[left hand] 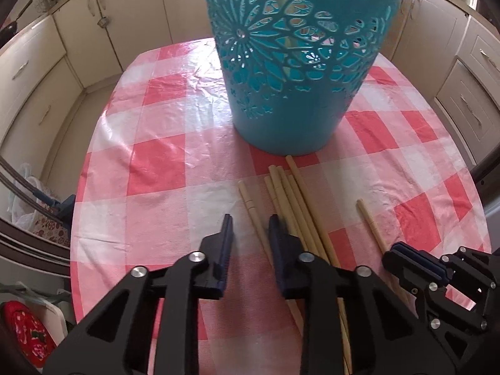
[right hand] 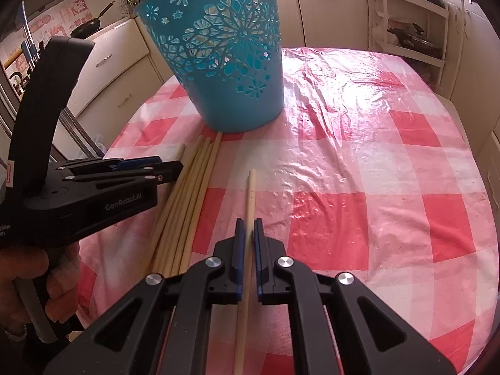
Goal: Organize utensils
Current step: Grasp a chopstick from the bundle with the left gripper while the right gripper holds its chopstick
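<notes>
A teal cut-out basket (left hand: 297, 62) (right hand: 228, 62) stands upright on the red-and-white checked tablecloth (left hand: 156, 162) (right hand: 359, 162). Several pale wooden chopsticks (left hand: 293, 200) (right hand: 190, 193) lie in a bundle in front of it. My left gripper (left hand: 250, 228) is open, low over the table, with one chopstick (left hand: 253, 215) lying between its fingers. It shows from the side in the right wrist view (right hand: 168, 165). My right gripper (right hand: 249, 228) is shut on a single chopstick (right hand: 251, 193) (left hand: 370, 222) set apart to the right of the bundle. It shows in the left wrist view (left hand: 393, 251).
Cream kitchen cabinets (left hand: 78, 31) (right hand: 328, 9) surround the table. A wok (right hand: 89, 26) sits on the counter at left. A white rack (right hand: 409, 18) stands behind the table at right. The person's hand (right hand: 31, 281) grips the left tool.
</notes>
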{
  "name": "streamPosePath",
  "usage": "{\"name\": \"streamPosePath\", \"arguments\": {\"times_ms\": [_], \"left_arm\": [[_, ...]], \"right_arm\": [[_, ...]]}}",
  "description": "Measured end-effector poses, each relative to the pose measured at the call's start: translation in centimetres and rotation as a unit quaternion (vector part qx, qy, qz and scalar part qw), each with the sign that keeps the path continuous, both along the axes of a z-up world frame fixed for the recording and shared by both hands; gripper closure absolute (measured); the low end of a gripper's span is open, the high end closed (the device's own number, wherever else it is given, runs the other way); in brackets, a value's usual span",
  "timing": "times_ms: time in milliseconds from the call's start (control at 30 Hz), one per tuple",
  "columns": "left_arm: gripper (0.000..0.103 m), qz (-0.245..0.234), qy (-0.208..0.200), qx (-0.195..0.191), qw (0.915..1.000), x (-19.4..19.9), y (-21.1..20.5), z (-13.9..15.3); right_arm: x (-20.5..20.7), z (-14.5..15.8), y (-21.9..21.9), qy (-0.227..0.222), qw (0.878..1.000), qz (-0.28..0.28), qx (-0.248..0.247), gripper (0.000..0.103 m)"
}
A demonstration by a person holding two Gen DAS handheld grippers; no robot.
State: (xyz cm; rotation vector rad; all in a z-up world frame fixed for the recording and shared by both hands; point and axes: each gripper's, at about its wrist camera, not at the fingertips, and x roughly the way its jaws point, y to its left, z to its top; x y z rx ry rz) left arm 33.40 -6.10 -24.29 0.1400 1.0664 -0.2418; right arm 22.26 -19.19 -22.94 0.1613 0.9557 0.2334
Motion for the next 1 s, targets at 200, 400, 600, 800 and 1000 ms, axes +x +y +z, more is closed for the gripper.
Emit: {"name": "streamPosePath", "arguments": {"times_ms": [200,400,600,800,1000], "left_arm": [[0.095,-0.018,0.017,-0.019,0.9995,0.2,0.4,0.2],[0.094,-0.023,0.008,0.004,0.9997,-0.1,-0.1,0.1],[0.098,-0.03,0.001,0.016,0.9994,0.0,-0.4,0.1],[0.098,-0.041,-0.015,0.023,0.9988,-1.1,-0.4,1.7],[0.098,-0.038,-0.046,-0.019,0.998,-3.0,1.3,6.2]], "right_arm": [[1.2,0.1,0.2,0.011,1.0,0.006,-0.007,0.096],[1.4,0.2,0.5,0.019,0.999,0.031,-0.026,0.096],[0.9,0.2,0.6,0.015,0.999,0.032,-0.037,0.097],[0.7,0.2,0.3,0.01,0.999,0.033,-0.03,0.097],[0.5,0.0,-0.2,0.001,1.0,0.029,-0.012,0.097]]}}
